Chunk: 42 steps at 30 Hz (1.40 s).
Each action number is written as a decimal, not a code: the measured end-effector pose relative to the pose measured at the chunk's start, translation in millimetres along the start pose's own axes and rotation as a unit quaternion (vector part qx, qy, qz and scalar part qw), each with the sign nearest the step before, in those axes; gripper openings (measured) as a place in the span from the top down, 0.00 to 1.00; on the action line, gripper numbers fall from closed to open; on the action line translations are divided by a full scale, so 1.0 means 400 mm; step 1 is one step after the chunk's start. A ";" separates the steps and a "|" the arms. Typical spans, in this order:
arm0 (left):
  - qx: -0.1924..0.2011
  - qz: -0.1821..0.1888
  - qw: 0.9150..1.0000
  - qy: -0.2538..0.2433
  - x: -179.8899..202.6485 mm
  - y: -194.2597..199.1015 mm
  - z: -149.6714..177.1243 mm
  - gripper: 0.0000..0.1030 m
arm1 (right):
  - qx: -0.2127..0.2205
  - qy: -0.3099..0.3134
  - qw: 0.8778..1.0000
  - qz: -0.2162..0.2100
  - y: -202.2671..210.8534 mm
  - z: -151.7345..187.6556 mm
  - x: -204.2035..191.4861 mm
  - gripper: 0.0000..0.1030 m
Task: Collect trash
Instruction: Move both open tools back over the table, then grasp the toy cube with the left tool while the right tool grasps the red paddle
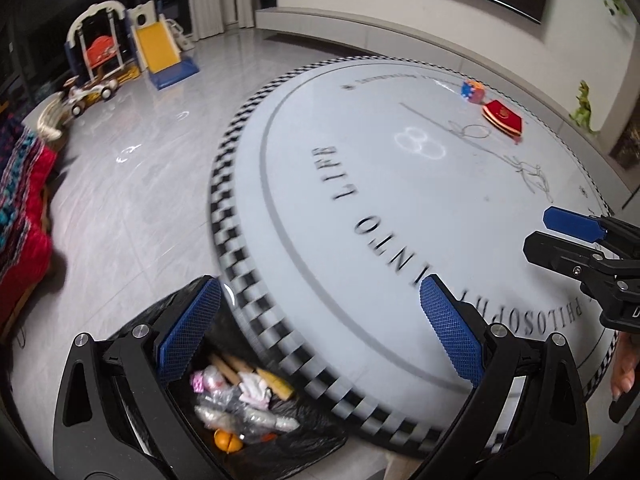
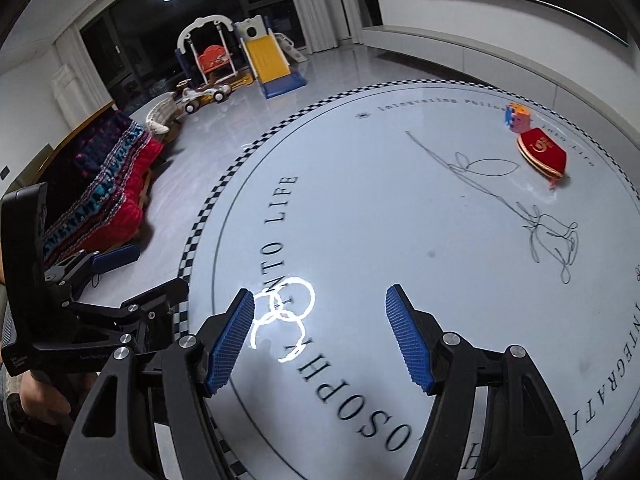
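Observation:
A bin lined with a black bag [image 1: 296, 440] stands on the floor beside the round white table [image 1: 360, 152]. It holds wrappers, sticks and an orange [image 1: 228, 440]. My left gripper [image 1: 320, 332] is open and empty, its left finger above the bin and its right finger over the table edge. My right gripper [image 2: 320, 340] is open and empty over the near part of the table [image 2: 400, 208]. It also shows in the left wrist view [image 1: 560, 232] at the right. The left gripper shows at the left in the right wrist view [image 2: 132, 276].
A red pouch [image 2: 540, 154] and a coloured cube [image 2: 516, 117] lie at the table's far side, also in the left wrist view [image 1: 502, 117]. A toy slide [image 2: 266, 60], swing and toy car stand on the grey floor beyond. A red patterned blanket [image 2: 116, 192] lies at left.

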State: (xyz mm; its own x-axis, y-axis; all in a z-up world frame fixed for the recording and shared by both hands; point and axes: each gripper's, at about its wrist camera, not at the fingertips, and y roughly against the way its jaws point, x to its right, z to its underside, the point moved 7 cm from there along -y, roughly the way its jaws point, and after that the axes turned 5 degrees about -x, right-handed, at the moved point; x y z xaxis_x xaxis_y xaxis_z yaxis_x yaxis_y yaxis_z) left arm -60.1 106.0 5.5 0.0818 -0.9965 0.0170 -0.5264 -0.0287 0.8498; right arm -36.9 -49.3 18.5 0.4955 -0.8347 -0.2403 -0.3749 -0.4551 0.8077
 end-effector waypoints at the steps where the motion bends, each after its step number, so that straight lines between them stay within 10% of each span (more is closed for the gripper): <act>1: -0.001 0.004 1.000 -0.005 0.019 -0.010 -0.016 0.06 | 0.001 -0.008 1.000 0.004 0.002 -0.007 0.028 0.33; 24: -0.047 0.076 0.993 -0.073 0.381 -0.302 -0.375 0.06 | 0.017 -0.111 0.988 0.109 -0.060 -0.218 0.551 0.29; 42: -0.078 0.078 0.991 -0.073 0.453 -0.507 -0.588 0.06 | -0.015 -0.072 0.982 0.175 -0.217 -0.394 0.757 0.17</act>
State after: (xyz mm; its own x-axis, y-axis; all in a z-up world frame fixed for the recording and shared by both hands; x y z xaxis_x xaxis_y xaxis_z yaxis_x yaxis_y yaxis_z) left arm 260.7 -50.2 -39.9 -0.1190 -0.9890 0.0874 -0.3845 0.1271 0.9143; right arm 269.3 -213.4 -39.5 0.2240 -0.9744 -0.0176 -0.4779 -0.1255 0.8694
